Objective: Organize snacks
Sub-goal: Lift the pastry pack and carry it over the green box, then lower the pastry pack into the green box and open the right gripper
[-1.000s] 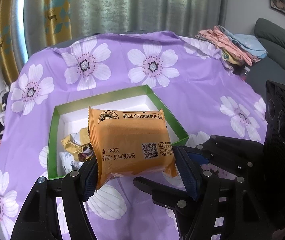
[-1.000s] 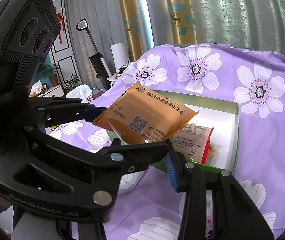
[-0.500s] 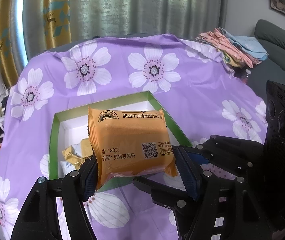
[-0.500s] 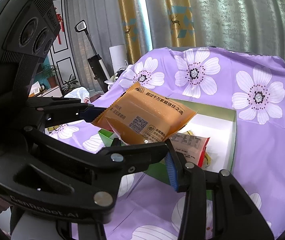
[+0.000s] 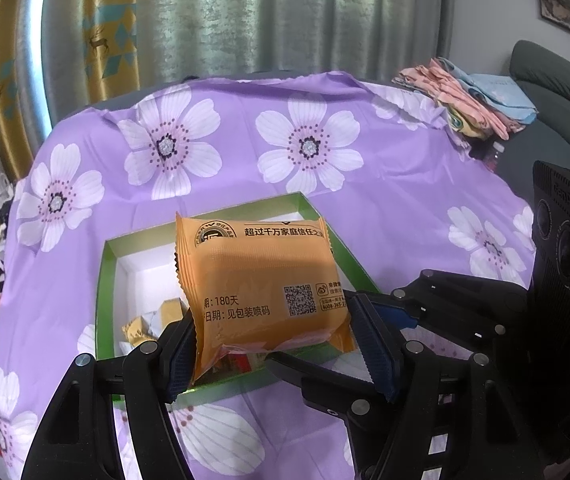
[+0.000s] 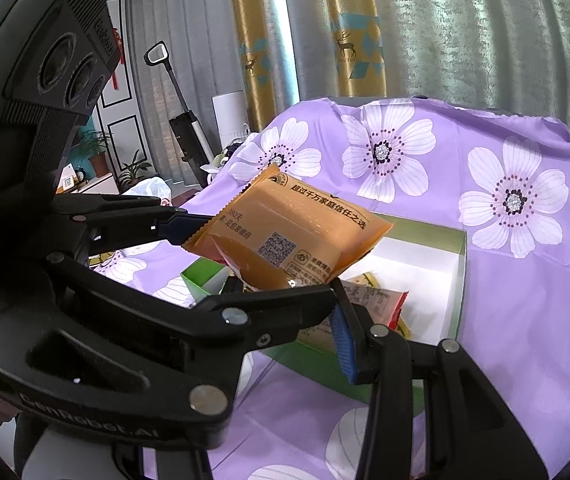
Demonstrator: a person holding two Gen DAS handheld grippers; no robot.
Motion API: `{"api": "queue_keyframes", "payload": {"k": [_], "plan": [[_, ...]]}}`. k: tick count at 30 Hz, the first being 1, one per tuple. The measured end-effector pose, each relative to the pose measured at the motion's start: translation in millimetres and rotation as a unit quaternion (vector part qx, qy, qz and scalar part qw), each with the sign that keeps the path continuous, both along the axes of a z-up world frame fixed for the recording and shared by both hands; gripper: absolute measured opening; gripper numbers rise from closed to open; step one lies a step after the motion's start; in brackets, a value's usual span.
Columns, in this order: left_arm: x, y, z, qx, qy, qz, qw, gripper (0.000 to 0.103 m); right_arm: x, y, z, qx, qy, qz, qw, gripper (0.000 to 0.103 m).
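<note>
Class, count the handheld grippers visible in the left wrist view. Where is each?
2. The left gripper clamps the orange snack packet above the green box; the right gripper reaches in from the right, toward the packet's lower corner.

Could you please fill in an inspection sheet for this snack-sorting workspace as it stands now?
Surface: purple floral tablecloth, wrinkled at the far edge.
Job's things: orange packet held over the open green box; gold-wrapped snacks and a pink packet lie inside.
Clutter: stack of folded cloths at the far right corner.
Grippers: left gripper clamps the orange packet by its sides; right gripper sits close beside it, grip unclear.
Cables: nothing seen.
Surroundings: curtains, sofa, upright vacuum, potted plants.
</note>
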State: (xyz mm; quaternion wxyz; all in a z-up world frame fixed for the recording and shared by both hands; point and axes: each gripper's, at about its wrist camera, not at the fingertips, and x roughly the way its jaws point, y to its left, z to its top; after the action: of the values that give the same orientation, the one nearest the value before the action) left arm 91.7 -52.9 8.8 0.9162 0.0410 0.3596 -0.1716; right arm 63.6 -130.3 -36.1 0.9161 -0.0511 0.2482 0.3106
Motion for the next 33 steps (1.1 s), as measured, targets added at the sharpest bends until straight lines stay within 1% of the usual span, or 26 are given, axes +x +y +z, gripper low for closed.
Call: {"api": "queue_keyframes", "payload": {"k": [15,33], "plan": [[21,-3,-1,-0.002,-0.002,-0.006,1.0000,0.071,21,-3,3,-0.001,0.000,-0.010,1.000,0.044],[33,-9,-8,-0.006,0.004,-0.007,0.9999,0.071,35,-5,-1,-0.005,0.007,-0.019,1.000,0.044]]}}
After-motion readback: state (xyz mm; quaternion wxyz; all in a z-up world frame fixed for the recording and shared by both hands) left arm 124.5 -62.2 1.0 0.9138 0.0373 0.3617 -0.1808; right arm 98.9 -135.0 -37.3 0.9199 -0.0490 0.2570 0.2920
